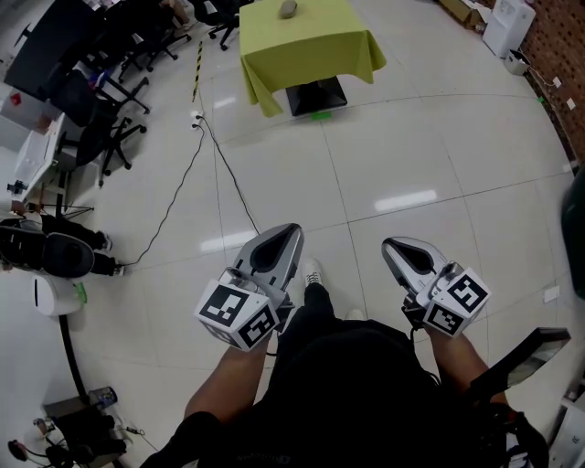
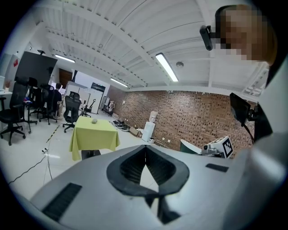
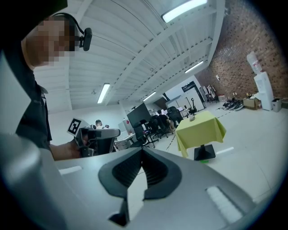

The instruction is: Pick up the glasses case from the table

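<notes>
Both left tool (image 1: 289, 228) and right tool (image 1: 391, 244) are pressed together, far from the probable glasses case (image 1: 288, 8).

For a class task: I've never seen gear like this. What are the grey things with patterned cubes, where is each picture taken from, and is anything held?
No robot: a person holds a two-jaw tool in each hand, the left hand-held gripper and the right hand-held gripper; the cubes are part of them. The head view looks down from a camera on the person's head. The other two come from cameras riding on each one, looking along its jaws. Both pairs of jaws are closed on nothing. Far across the floor stands a table under a yellow-green cloth, with a small grey thing on it, probably the glasses case.
</notes>
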A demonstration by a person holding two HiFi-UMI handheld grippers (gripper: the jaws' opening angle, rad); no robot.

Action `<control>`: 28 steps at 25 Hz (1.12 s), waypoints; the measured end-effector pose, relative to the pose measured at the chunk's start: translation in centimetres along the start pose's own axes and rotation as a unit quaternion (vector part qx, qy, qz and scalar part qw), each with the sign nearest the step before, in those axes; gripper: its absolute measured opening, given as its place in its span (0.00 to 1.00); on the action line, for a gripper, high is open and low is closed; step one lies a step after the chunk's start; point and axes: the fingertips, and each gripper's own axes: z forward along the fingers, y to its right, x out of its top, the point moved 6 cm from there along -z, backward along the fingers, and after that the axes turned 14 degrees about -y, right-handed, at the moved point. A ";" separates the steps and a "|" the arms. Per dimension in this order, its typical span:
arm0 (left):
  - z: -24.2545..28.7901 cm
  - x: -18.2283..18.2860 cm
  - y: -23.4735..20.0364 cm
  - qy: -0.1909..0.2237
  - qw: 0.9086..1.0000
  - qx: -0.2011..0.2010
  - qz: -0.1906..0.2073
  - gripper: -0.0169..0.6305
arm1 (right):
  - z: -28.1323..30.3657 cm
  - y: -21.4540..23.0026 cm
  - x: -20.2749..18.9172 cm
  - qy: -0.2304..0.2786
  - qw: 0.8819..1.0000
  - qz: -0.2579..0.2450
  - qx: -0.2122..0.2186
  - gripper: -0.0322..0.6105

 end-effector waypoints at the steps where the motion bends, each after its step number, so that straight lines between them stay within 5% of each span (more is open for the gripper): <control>1: 0.0 0.3 -0.7 0.001 1.000 0.000 -0.001 0.04 | 0.6 0.0 0.4 -0.002 1.000 0.000 0.001 0.05; 28: 1.4 8.8 -21.3 0.034 0.999 -0.032 0.014 0.04 | 18.9 1.7 13.0 0.007 0.998 -0.032 -0.045 0.05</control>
